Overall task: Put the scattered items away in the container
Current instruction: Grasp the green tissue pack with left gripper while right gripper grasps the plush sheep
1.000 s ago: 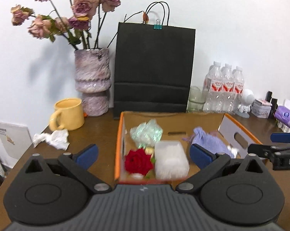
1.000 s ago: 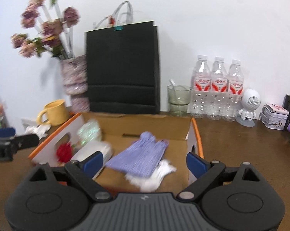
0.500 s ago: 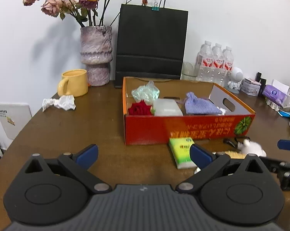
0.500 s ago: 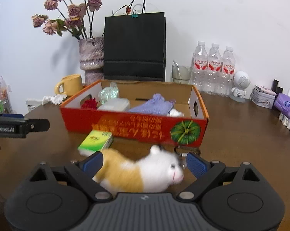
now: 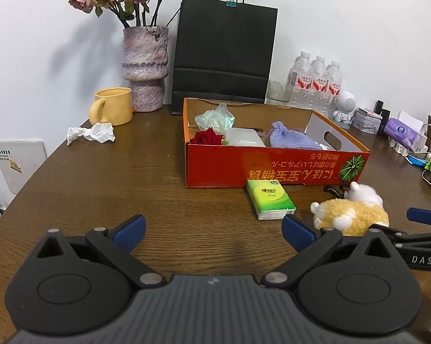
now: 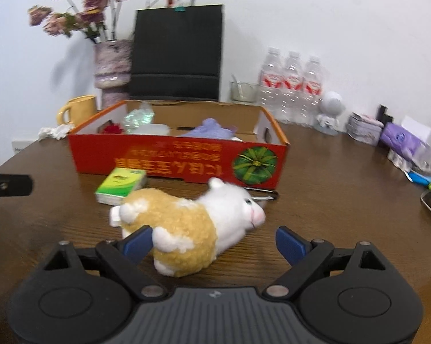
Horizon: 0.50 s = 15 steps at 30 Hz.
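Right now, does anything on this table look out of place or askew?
Yes. The plush toy lies on its side on the table in front of the orange cardboard box, next to a green tissue pack, both outside the box. A crumpled tissue sits loose by the yellow mug.

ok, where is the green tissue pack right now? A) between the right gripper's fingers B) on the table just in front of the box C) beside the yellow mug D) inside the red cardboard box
B: the green tissue pack lies on the brown wooden table against the front wall of the red cardboard box, next to the tan-and-white plush toy.
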### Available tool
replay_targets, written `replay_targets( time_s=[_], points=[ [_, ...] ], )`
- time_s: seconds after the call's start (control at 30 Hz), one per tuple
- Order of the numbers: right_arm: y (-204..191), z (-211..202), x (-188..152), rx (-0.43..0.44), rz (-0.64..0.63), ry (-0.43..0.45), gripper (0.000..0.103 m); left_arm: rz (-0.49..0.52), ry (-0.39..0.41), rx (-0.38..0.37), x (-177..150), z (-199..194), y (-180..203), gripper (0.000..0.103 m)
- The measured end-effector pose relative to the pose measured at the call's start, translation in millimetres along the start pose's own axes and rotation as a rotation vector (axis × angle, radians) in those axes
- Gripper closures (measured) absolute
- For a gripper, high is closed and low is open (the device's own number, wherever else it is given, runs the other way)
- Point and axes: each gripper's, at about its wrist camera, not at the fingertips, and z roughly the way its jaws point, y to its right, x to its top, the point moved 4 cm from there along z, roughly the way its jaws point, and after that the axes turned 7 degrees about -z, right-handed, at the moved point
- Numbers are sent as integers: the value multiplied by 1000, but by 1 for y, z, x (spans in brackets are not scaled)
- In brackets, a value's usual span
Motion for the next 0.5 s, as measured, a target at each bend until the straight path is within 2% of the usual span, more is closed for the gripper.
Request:
replay_targets(
  time_s=[0.2, 0.23, 0.37, 0.5],
  points=[
    [26, 2, -8, -31, 53, -13, 12, 7, -11, -8, -2, 4, 12, 0],
    [28, 2, -9, -22, 67, -11, 12, 10, -14, -9, -3, 5, 14, 0],
    [21, -4, -6, 102, 85, 20, 9, 8, -24, -12, -5, 10, 21, 0],
    [-2, 8, -3, 92, 24, 8, 3, 8, -34, -15, -6, 14, 26, 0]
  ],
)
